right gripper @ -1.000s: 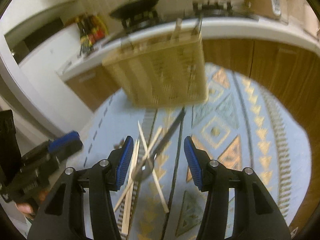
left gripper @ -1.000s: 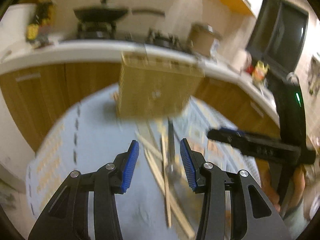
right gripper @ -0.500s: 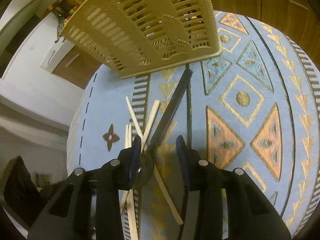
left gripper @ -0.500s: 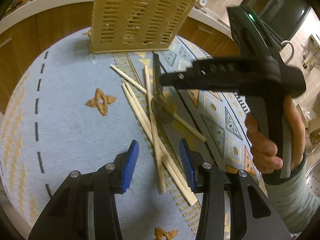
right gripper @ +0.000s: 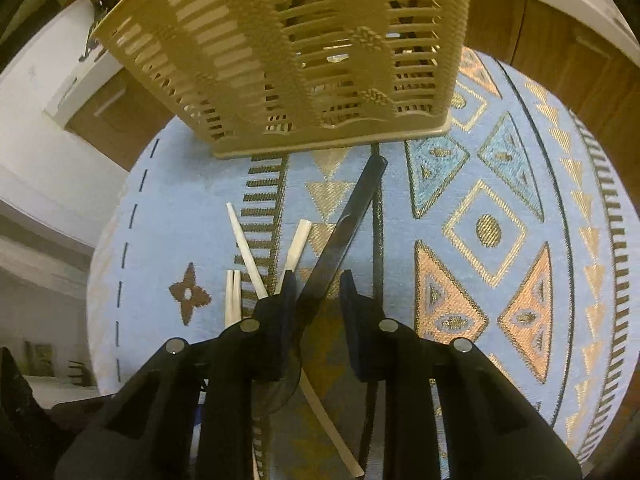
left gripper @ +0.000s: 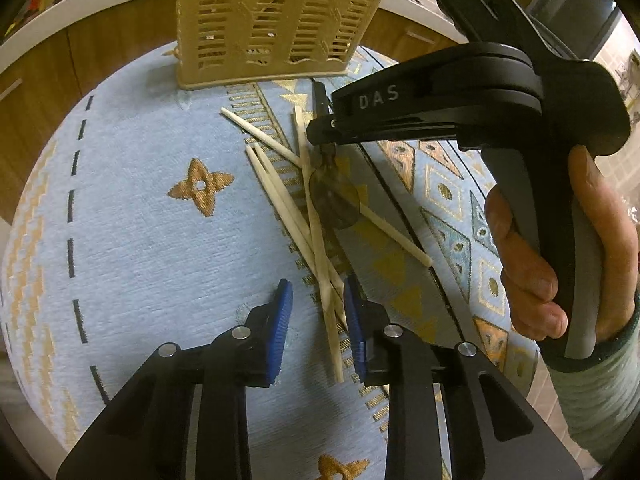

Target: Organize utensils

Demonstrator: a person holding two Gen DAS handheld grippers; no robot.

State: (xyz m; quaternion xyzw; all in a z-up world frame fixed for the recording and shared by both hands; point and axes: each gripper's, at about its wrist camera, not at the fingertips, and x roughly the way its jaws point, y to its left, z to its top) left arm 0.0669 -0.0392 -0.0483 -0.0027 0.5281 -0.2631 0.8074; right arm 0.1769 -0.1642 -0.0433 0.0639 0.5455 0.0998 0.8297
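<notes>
Several pale wooden chopsticks (left gripper: 280, 196) lie crossed on the blue patterned cloth, with a dark spoon (left gripper: 334, 200) on top. A beige slotted utensil holder (left gripper: 276, 20) stands behind them, also in the right wrist view (right gripper: 304, 52). My left gripper (left gripper: 318, 304) is open, low over the near chopstick ends, one chopstick between its blue pads. My right gripper (right gripper: 318, 292) is open with its fingers either side of the spoon's black handle (right gripper: 348, 224); it shows in the left wrist view (left gripper: 324, 136) above the spoon.
The round table's cloth (left gripper: 132, 240) carries gold and orange patterns. Wooden cabinets (right gripper: 560, 56) and a white counter edge (left gripper: 60, 20) lie beyond the table. The hand (left gripper: 560, 248) holding the right gripper is at the right.
Both grippers have come down and closer to the utensils. The right gripper's fingers now straddle the spoon handle and have narrowed. The left gripper has closed in around a chopstick end.
</notes>
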